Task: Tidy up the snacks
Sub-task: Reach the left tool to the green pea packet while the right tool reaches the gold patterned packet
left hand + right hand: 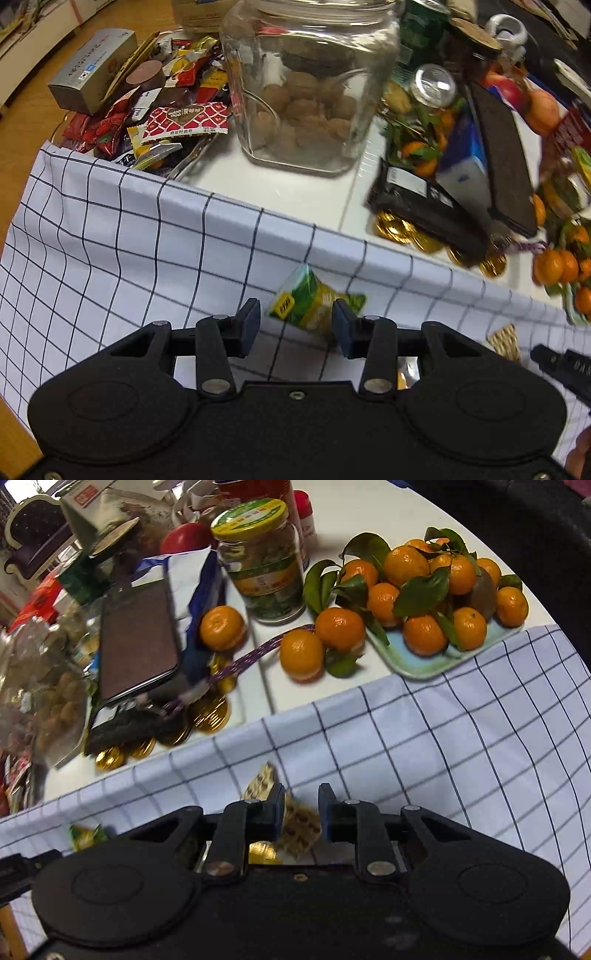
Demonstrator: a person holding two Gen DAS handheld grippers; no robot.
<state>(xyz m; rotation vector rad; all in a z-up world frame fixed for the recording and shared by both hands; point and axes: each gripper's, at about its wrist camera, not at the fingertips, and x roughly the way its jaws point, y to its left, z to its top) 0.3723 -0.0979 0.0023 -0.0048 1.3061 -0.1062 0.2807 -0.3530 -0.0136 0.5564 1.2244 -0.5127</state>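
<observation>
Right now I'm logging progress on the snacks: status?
Left tool open around green-yellow candy on checked cloth. Right tool open around patterned wrapper. Neither gripped. Glass jar ahead, unobstructed.

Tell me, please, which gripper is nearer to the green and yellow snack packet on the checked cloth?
Left. The left gripper has the green and yellow snack packet between its open fingers; the right gripper sits off to its side, over a tan patterned packet.
</observation>
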